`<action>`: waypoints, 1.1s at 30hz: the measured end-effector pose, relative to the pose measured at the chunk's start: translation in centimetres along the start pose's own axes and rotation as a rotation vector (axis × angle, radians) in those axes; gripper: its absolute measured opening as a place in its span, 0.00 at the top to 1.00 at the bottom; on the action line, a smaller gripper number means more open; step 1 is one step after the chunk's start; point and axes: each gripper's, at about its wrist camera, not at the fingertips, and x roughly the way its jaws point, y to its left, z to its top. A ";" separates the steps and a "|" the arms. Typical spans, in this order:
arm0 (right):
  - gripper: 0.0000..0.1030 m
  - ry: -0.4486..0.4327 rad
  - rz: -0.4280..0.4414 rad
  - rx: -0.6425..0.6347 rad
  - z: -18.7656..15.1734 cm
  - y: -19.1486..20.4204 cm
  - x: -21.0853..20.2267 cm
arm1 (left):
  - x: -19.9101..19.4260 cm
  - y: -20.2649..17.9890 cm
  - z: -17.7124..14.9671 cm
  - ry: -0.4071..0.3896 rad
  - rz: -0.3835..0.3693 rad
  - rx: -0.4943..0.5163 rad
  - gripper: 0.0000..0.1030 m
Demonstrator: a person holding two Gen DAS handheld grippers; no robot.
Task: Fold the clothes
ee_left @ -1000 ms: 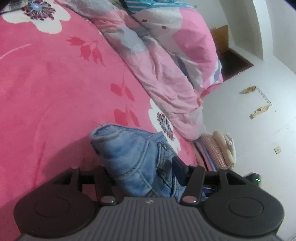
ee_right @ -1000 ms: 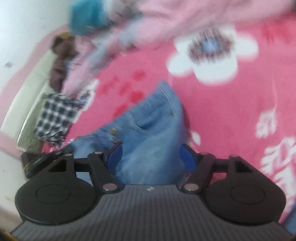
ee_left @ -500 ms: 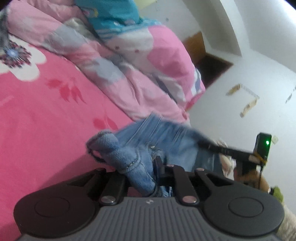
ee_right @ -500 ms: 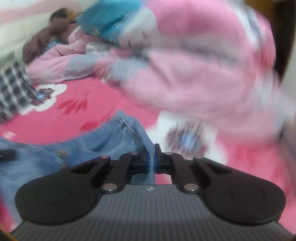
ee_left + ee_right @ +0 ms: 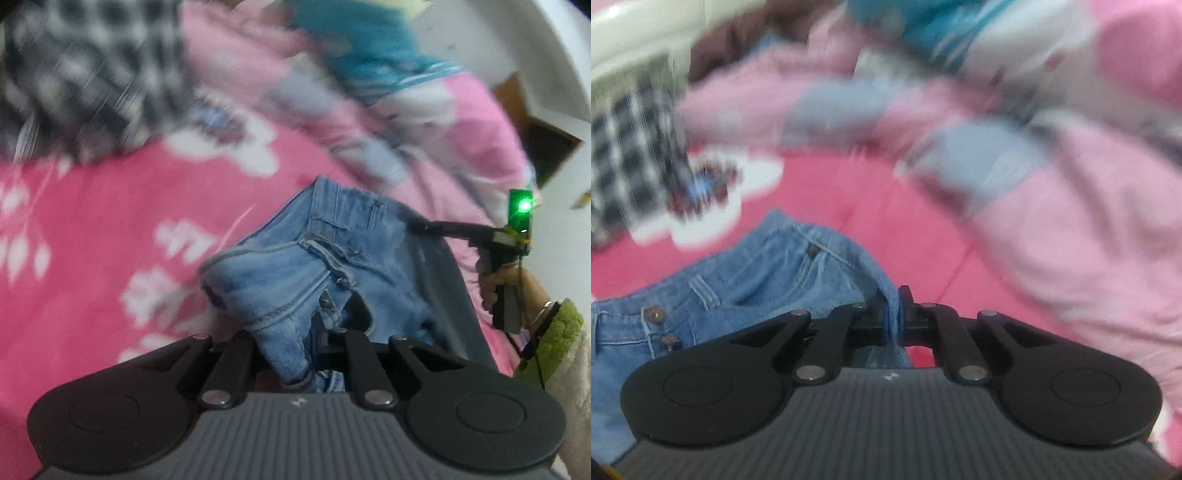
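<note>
A pair of light blue jeans [image 5: 314,258] hangs above the pink flowered bedsheet [image 5: 92,229], held at the waistband between both grippers. My left gripper [image 5: 295,354] is shut on a bunched fold of the denim. My right gripper [image 5: 894,321] is shut on the waistband edge of the jeans [image 5: 746,280], whose buttons and pocket show at the left. In the left wrist view the right gripper [image 5: 417,225] pinches the far side of the waistband, held by a hand [image 5: 502,284] in a green-cuffed sleeve.
A crumpled pink and grey quilt [image 5: 1034,155] with a teal pillow [image 5: 362,59] lies along the far side of the bed. A black-and-white checked garment [image 5: 74,74] lies at the left. White wall and a dark opening [image 5: 546,147] stand beyond.
Both grippers went from open to shut on the jeans' waistband, then lifted and spread it above the sheet. Both views swung toward the checked garment.
</note>
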 end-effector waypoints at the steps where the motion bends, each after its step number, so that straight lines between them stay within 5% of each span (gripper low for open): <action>1: 0.93 0.038 -0.027 -0.018 -0.7 0.4 1.6 | 0.1 0.5 -0.1 0.009 0.012 -0.014 0.82; 4: 0.73 0.062 -0.047 -0.035 -2.1 0.3 2.8 | 0.3 1.7 -0.3 0.030 0.049 -0.053 0.68; 6: 0.43 0.030 -0.038 0.020 -2.4 -1.1 1.3 | -0.7 1.9 -0.1 0.008 0.071 -0.054 0.51; 13: 0.43 -0.137 0.070 0.145 -2.2 -4.1 -5.0 | -6.1 1.1 0.7 -0.199 0.166 0.015 0.42; 16: 0.43 -0.201 0.213 0.095 -0.8 -1.8 -6.4 | -4.7 -1.4 1.2 -0.183 0.057 0.085 0.43; 19: 0.45 -0.184 0.322 -0.015 0.6 2.3 -5.3 | -0.8 -3.5 1.6 -0.103 0.029 0.114 0.52; 25: 0.49 -0.095 0.352 -0.137 1.1 7.7 -1.4 | 4.0 -3.3 1.3 -0.008 0.082 0.066 0.62; 33: 0.50 -0.040 0.315 -0.204 -0.1 9.9 2.2 | 6.0 -3.4 1.1 -0.072 0.103 0.035 0.63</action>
